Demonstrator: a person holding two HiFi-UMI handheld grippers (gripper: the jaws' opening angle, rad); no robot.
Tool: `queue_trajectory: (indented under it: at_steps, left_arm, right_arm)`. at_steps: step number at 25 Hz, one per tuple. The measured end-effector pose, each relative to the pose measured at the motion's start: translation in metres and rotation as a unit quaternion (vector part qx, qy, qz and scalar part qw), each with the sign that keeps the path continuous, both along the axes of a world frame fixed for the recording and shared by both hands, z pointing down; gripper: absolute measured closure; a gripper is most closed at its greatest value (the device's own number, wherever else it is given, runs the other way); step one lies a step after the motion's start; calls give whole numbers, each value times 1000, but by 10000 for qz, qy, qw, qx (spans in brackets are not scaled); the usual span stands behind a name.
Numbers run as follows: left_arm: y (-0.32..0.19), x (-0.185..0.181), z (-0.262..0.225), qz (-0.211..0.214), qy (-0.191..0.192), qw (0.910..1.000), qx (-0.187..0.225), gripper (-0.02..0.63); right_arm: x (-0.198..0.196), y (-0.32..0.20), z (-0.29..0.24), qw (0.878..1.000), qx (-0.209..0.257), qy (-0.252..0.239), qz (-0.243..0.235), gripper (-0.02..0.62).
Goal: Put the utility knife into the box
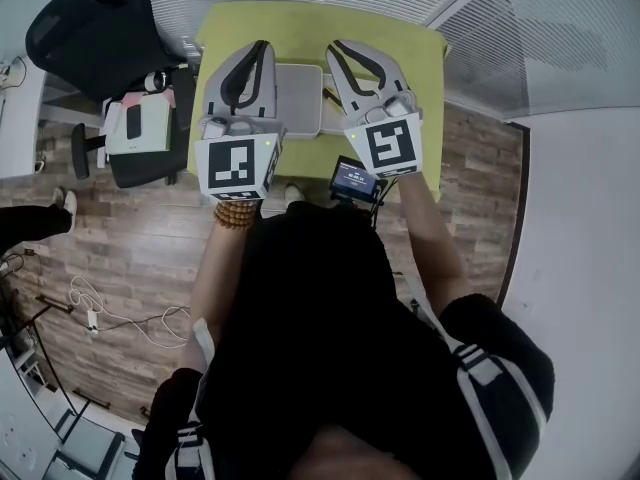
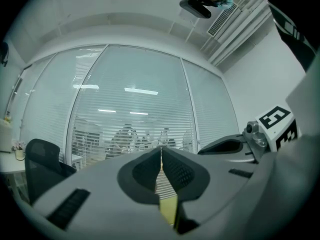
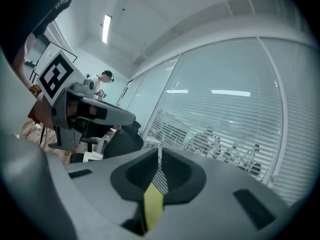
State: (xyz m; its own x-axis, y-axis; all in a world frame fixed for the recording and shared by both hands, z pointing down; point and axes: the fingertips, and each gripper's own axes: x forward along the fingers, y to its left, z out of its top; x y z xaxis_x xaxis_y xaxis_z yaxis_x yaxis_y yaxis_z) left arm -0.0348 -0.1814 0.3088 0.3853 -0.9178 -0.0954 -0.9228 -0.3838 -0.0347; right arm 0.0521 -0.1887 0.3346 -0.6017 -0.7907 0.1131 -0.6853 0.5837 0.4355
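Observation:
A pale grey box (image 1: 298, 96) sits on the yellow-green table (image 1: 420, 58), between my two grippers. A thin yellowish thing (image 1: 328, 95) lies at the box's right side; I cannot tell whether it is the utility knife. My left gripper (image 1: 262, 48) hangs over the table just left of the box, and my right gripper (image 1: 338, 48) just right of it. In the left gripper view the jaws (image 2: 161, 151) meet at their tips with nothing between them. In the right gripper view the jaws (image 3: 159, 154) also meet, empty. Both gripper cameras look up at window blinds, with only a sliver of table showing.
A black office chair (image 1: 90, 28) stands left of the table, beside a seat holding papers and a phone (image 1: 138, 123). A small black device with a lit screen (image 1: 355, 178) hangs at the table's near edge. Cables (image 1: 120, 318) lie on the wood floor. A distant person (image 3: 105, 76) shows.

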Motion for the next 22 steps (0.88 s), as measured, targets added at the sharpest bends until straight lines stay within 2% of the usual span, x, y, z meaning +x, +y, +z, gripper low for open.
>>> queue_trajectory:
  at_steps: [8,14,22]
  left_arm:
    - [6,8,4,89,22,9999,-41,588]
    - [12,13,11,109,26,9999,-79,588]
    - [21,16,22,106,-1,9998,-145,588]
  right_arm:
    - [0,12,-16,9978,258,-610,91,581]
    - [21,22,-15,9885,273,-1297,726,592]
    - [36,35,3,9767,-75,-1703,1306,595]
